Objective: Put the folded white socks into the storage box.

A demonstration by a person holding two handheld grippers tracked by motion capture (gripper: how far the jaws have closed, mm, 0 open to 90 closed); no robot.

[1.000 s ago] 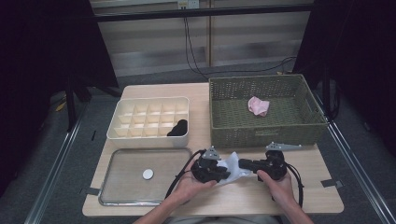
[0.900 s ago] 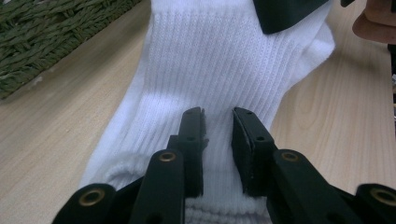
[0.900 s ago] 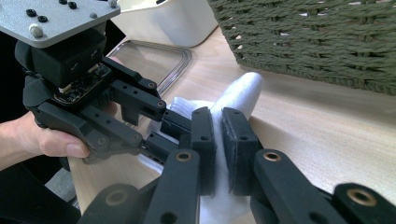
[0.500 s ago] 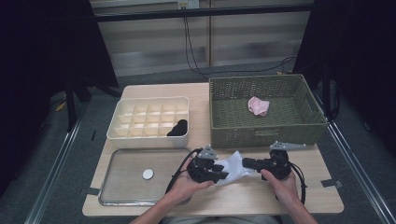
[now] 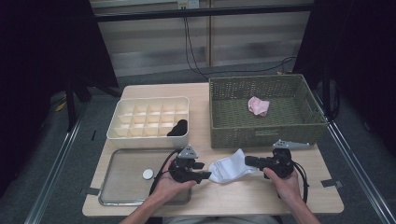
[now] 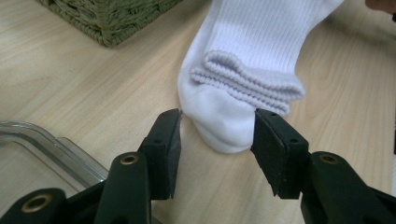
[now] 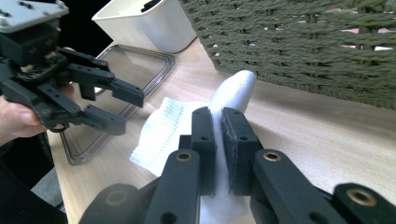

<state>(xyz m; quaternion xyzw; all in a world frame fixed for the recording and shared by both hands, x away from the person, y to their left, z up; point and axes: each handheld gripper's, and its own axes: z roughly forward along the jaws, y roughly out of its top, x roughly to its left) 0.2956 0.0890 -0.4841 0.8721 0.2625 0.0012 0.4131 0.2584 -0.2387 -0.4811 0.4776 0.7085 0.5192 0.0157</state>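
The left gripper [image 6: 217, 140] has drawn back, jaws just opening off the soft, limp white ribbed cotton sock [image 5: 229, 166]; the right gripper [image 7: 218, 135] pinches its cuff, best gripped at folds.

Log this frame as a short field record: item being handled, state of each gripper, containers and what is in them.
item handled: white sock, lying folded on the table in front of the green wicker basket
left gripper: jaws have just been opening; fingers apart at either side of the sock's end, not pressing it
right gripper: shut on the sock
basket contents: pink cloth item
cream divided box: dark item in a near right compartment
clear tray: small white disc
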